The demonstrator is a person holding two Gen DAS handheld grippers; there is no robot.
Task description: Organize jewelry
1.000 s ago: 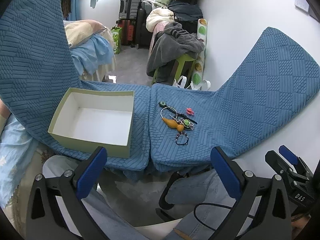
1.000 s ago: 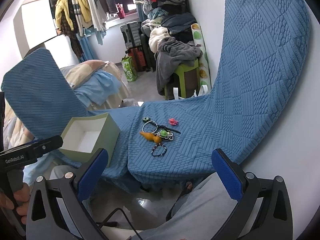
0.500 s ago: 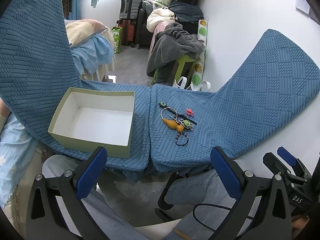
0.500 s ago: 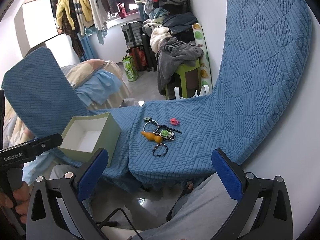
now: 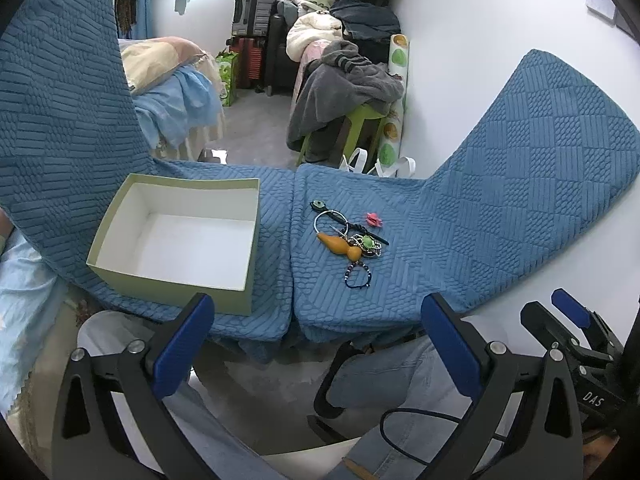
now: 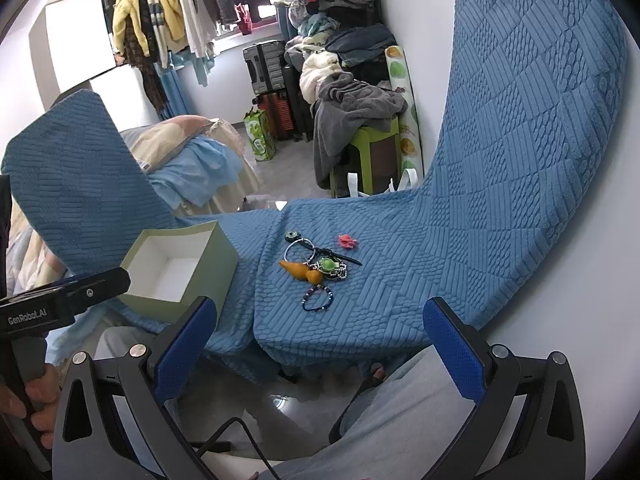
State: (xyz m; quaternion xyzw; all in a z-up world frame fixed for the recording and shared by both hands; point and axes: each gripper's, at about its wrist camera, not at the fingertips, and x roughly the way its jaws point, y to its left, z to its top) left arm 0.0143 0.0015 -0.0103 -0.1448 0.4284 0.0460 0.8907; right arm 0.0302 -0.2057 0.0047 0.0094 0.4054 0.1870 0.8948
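Observation:
A pile of jewelry lies on the blue quilted cover: an orange gourd pendant (image 5: 341,245) (image 6: 302,271), a green stone on beaded chains (image 5: 366,244) (image 6: 329,265), a dark bead bracelet (image 5: 357,275) (image 6: 317,298), a silver ring hoop (image 5: 329,221), a black hairpin (image 5: 370,233) and a small pink piece (image 5: 373,219) (image 6: 347,241). To its left stands an empty pale green box (image 5: 176,236) (image 6: 176,268), white inside. My left gripper (image 5: 316,340) and right gripper (image 6: 320,340) both hang open, well short of the pile, holding nothing.
The blue cover (image 5: 500,184) folds up at both sides. Beyond it are a bed (image 5: 172,80), a green stool under grey clothes (image 5: 344,92), suitcases (image 5: 254,0) and a white wall (image 5: 480,20). A person's jeans-clad legs (image 5: 384,376) lie below the cover's front edge.
Both views have crept slightly; the jewelry and box sit where they were. Both grippers stay open.

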